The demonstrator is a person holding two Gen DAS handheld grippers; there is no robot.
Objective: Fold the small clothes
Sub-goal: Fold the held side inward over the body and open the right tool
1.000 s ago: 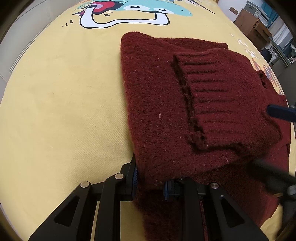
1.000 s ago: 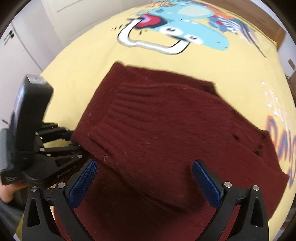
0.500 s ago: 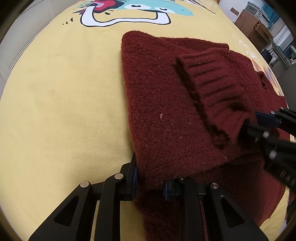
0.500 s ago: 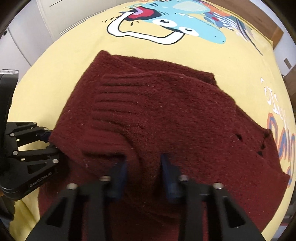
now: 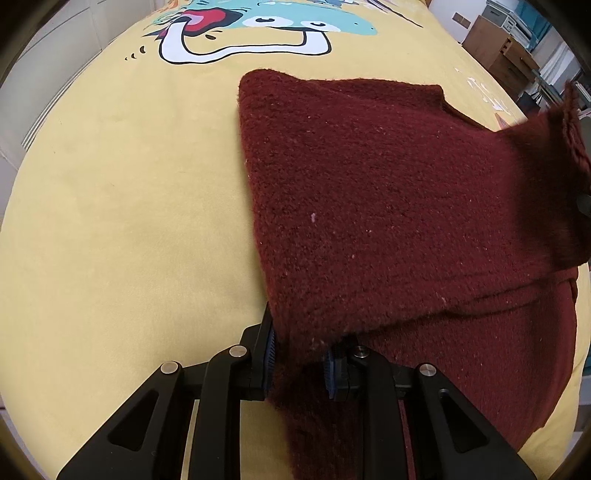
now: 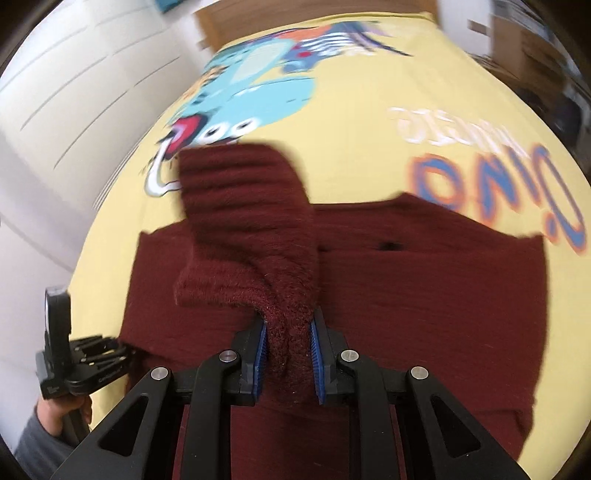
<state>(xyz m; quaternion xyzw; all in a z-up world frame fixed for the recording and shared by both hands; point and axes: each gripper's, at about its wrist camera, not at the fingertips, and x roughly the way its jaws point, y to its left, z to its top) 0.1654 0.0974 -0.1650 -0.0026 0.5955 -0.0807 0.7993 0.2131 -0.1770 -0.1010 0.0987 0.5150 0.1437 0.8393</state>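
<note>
A dark red knitted sweater (image 5: 388, 192) lies on a yellow cartoon-print cloth (image 5: 122, 206). My left gripper (image 5: 300, 363) is shut on the sweater's near edge, low on the cloth. My right gripper (image 6: 286, 352) is shut on the ribbed sleeve cuff (image 6: 243, 206) and holds it lifted above the sweater body (image 6: 424, 280). The lifted sleeve shows at the right edge of the left wrist view (image 5: 546, 155). The left gripper also shows at the lower left of the right wrist view (image 6: 85, 365), held in a hand.
The cloth carries a blue cartoon print (image 5: 258, 33) at the far side and lettering (image 6: 498, 162) at the right. White cabinets (image 6: 55, 92) stand to the left; wooden furniture (image 5: 502, 51) stands at the far right.
My right gripper closed on the ribbed cuff and lifted the sleeve up and off to the right. My left gripper stayed shut on the sweater's edge.
</note>
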